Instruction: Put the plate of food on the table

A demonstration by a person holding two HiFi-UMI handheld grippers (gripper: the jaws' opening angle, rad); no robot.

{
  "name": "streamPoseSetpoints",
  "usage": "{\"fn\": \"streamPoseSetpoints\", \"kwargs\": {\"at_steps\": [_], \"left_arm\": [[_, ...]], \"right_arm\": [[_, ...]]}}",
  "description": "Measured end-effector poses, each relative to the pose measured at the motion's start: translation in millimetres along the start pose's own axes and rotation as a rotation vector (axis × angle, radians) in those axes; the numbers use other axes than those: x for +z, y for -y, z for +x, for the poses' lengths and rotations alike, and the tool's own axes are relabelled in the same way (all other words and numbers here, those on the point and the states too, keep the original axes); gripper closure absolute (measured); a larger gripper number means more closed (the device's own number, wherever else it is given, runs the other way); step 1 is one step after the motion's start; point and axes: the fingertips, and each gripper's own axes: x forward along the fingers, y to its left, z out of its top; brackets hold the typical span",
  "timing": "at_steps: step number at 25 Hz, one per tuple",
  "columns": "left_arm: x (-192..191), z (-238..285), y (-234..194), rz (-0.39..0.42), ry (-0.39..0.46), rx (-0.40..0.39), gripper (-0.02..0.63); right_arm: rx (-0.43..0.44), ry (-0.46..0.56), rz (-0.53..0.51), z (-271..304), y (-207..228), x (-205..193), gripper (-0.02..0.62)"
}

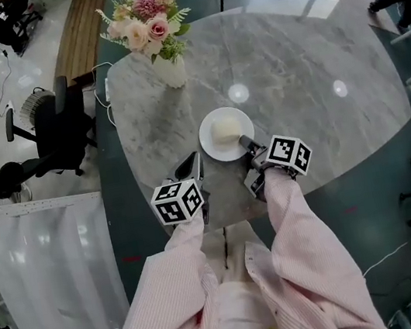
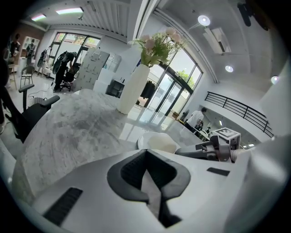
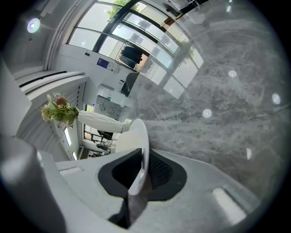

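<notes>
Plate (image 1: 238, 118): round, white, glossy, shallow rim. It carries a pale, smooth, domed mound of food (image 1: 223, 130). It is over the near part of the table (image 1: 292, 73), between the vase (image 1: 171, 71) and the table's near edge. Cannot tell whether its base touches the top.

Right gripper (image 1: 246, 143): jaws closed down to a narrow gap, clamped on the plate's near-right rim. In the right gripper view, the thin white rim (image 3: 138, 136) stands edge-on between the ribbed dark pads (image 3: 159, 170) of the gripper (image 3: 143, 166).

Left gripper (image 1: 191, 160): just left of the plate, not touching it. In the left gripper view its jaws (image 2: 145, 152) meet at the tips with nothing between them. The plate (image 2: 157, 142) is just beyond.

Table top: grey-white veined marble, polished, reflecting ceiling lights. It has rounded corners.

Vase: white, smooth and tapering, holding pink and cream flowers (image 1: 145, 21) with green leaves.

Sleeves (image 1: 306, 244): pink, finely striped cloth.

Room: glossy grey-blue floor and a black office chair (image 1: 58, 130) left of the table. A tall glazed wall and ceiling spotlights show in the left gripper view.
</notes>
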Motion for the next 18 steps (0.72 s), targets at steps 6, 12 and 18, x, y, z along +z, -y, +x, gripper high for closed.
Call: {"fn": "streamPoseSetpoints", "kwargs": {"at_steps": [6,12,18], "left_arm": [[1.2,-2.5,1.2,0.004,0.005,-0.007,0.609],[0.4,-3.7,2.7,0.002,0.006,-0.013,0.609],[3.8,-7.3,4.5,0.001,0.021,-0.014,0.609]], "right_arm": [[-0.092,-0.011,-0.143,-2.5,2.3,-1.1,0.548],[-0.143,-0.044,-0.236,-4.1,4.3,-4.2,0.525],[-0.182,-0.044,-0.287,-9.1,6.5,-3.5,0.494]]}}
